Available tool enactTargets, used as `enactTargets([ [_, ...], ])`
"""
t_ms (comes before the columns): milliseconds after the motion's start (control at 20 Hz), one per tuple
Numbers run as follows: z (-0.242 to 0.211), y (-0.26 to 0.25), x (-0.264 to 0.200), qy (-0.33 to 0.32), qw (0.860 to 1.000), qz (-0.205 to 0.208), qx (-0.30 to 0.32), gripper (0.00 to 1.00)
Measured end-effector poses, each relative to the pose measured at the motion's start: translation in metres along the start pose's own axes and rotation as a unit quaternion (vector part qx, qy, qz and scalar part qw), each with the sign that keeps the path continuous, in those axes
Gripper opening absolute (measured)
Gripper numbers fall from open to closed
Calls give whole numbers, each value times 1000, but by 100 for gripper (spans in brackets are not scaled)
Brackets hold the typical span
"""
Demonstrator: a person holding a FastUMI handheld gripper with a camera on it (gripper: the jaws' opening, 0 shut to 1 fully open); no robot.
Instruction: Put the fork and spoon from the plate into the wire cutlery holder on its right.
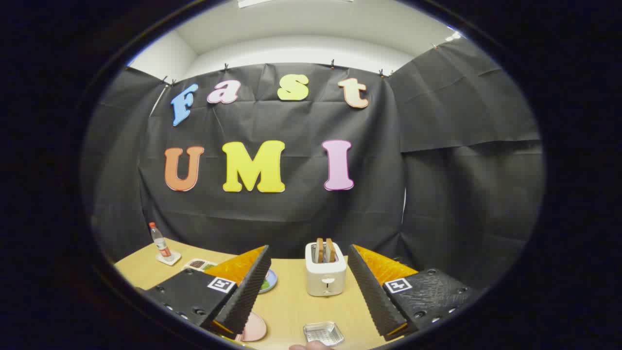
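Jaws (308, 282) gape wide, toaster (325, 274) standing free between them.

Booth wall: creased black cloth sheets (291, 214), clipped along the top edge. Above: plain white wall and ceiling (301, 34). Below: pale yellow wooden tabletop (291, 306), far edge against the cloth.

A pink plate (255, 330) lies flat, half hidden behind the spread gripper's (308, 253) finger.

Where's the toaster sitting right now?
In the claw's view the toaster stands on the wooden table, beyond the open claw and between its fingers, with a small metal tray nearer in front and the black cloth wall behind.
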State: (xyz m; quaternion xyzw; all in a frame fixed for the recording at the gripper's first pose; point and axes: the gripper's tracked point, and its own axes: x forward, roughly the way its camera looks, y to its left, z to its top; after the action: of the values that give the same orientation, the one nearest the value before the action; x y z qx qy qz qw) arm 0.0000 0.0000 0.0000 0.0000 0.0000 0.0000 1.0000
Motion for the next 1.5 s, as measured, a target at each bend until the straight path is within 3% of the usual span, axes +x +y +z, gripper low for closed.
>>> enactTargets([
  [1050, -11, 38, -1, 22, 999, 43, 2, 95],
  [1300, -40, 65, -7, 53, 997, 62, -8, 95],
  [1500, -88, 89, -12, 103, 992, 74, -21, 95],
])
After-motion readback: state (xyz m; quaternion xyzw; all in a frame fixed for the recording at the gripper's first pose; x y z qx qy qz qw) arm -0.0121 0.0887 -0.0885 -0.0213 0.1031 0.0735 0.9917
